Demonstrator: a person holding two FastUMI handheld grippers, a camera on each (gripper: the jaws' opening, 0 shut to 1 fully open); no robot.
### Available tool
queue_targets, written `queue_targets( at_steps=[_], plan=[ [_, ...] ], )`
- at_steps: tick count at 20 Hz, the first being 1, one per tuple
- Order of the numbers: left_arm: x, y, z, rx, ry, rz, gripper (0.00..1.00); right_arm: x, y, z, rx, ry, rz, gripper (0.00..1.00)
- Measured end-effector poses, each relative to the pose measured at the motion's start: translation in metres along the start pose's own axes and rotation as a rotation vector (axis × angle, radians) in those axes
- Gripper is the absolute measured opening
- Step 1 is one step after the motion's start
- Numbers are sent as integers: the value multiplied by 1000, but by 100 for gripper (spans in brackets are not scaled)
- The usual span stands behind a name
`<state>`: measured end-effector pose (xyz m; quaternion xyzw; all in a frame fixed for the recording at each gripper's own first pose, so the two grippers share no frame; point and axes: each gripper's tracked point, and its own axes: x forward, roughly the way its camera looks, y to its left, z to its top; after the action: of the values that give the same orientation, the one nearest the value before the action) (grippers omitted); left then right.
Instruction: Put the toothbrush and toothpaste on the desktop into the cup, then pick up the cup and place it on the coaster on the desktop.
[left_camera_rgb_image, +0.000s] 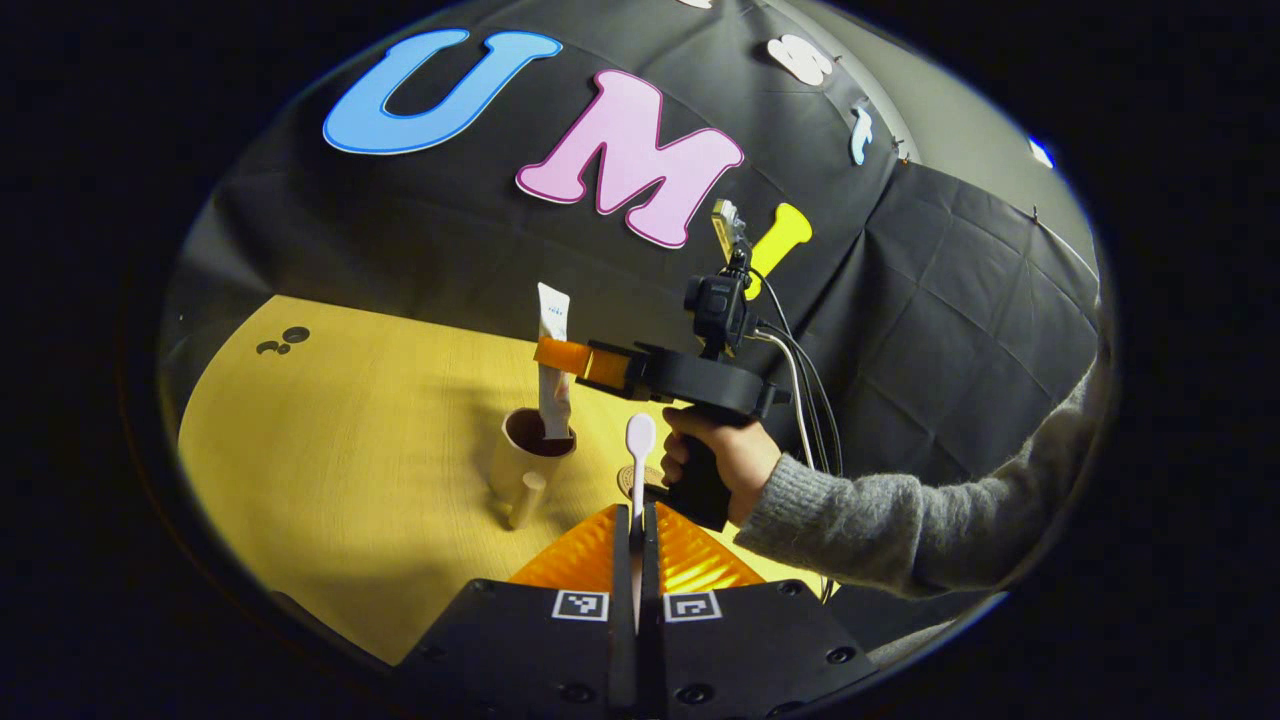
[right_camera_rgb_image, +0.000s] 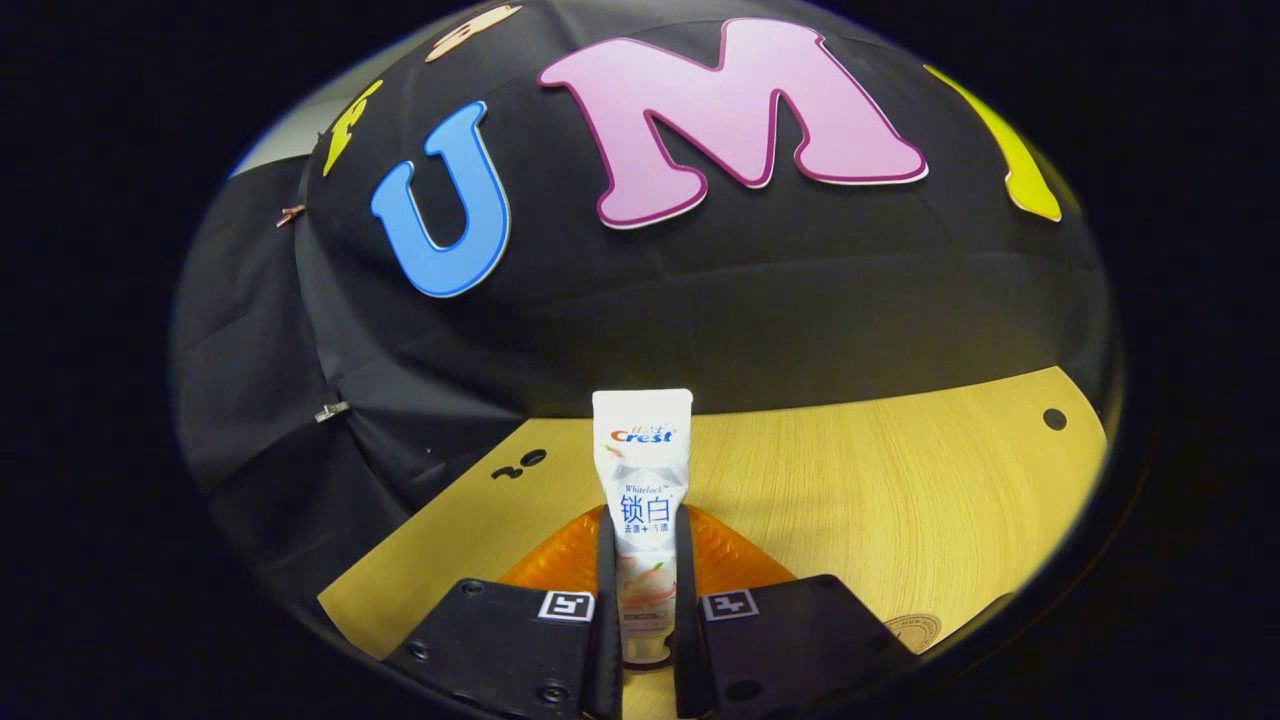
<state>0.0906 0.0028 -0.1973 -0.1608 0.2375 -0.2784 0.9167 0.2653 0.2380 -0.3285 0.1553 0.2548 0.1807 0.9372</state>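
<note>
Though clamped upright, white toothpaste (right_camera_rgb_image: 641, 500) tube.

Dim booth, bright wooden desktop (left_camera_rgb_image: 330, 450) – sharp centre; fisheye-bent edges; soft shadows

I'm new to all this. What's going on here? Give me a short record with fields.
left gripper: shut on toothbrush, held upright
right gripper: shut on toothpaste, lower end in the cup
cup: upright on the desktop
coaster: on the desktop, nothing on it
held by: a person's hand, grey sleeve
</note>
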Motion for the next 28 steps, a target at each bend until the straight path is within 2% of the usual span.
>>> queue_targets(
  at_steps=[5,6,7,14,18,19,21,22,26,27,28],
  plan=[
    [0,11,7,-2,-12,15,6,2,5,-24,-44,46,-3,24],
    [0,13,7,-4,-12,18,6,-1,7,-29,-51,55,-1,18],
    [-1,13,7,-3,-11,19,6,-3,8,-32,-52,65,2,24],
    [-7,29,12,3,-35,53,6,-21,11,-49,-99,142,23,34],
    [-7,33,17,-3,-57,69,6,-29,16,-55,-98,155,37,38],
    [-7,33,18,-2,-62,70,6,-31,16,-57,-101,161,35,33],
    [-5,30,21,0,-71,68,6,-36,16,-61,-103,175,33,34],
    [-4,29,22,2,-78,65,6,-38,17,-63,-97,181,37,42],
    [1,20,29,2,-107,44,6,-52,23,-57,-78,163,55,50],
    [3,19,32,3,-116,40,6,-56,21,-55,-75,160,50,45],
    [6,17,35,4,-126,35,6,-60,19,-53,-68,157,45,57]
  ],
)
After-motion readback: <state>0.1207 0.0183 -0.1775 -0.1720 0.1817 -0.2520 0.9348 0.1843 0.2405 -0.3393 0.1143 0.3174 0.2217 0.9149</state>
